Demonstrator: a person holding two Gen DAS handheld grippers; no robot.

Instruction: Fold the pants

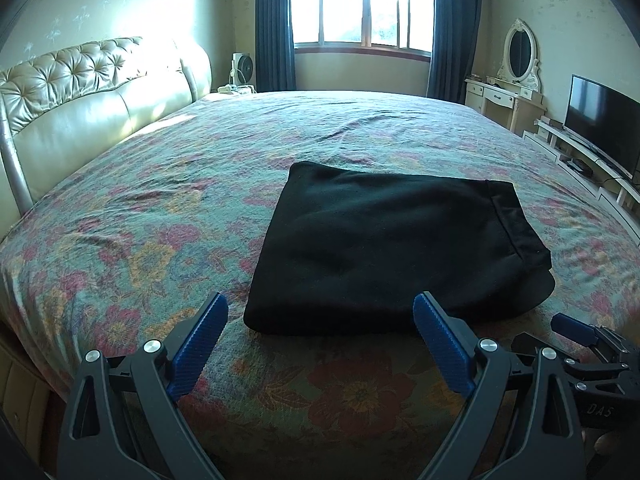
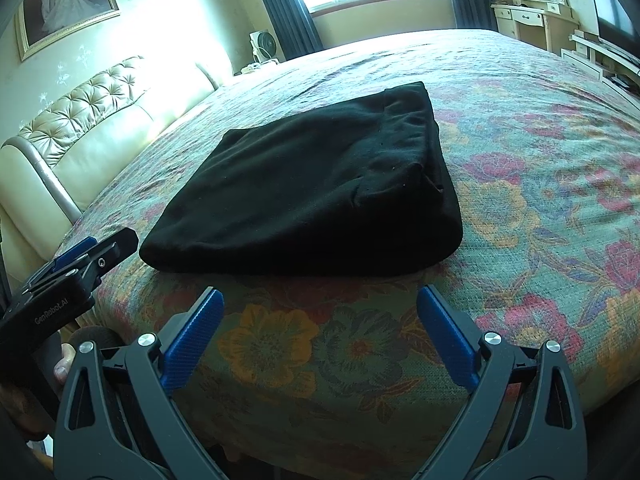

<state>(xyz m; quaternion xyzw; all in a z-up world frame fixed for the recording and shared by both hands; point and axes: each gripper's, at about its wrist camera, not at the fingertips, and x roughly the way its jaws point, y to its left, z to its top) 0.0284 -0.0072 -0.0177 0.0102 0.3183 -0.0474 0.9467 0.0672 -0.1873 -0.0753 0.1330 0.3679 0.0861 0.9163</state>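
Both tools, left tool [image 1: 320,316] and right tool [image 2: 320,308], hover spread apart, empty, just short of folded black pants [image 1: 384,248]

The pants [image 1: 384,248] are matt black, soft fleecy cloth. The bed [image 1: 160,200] wears a rough woven floral cover. Upper left, the headboard [image 1: 92,92] is glossy tufted leather.
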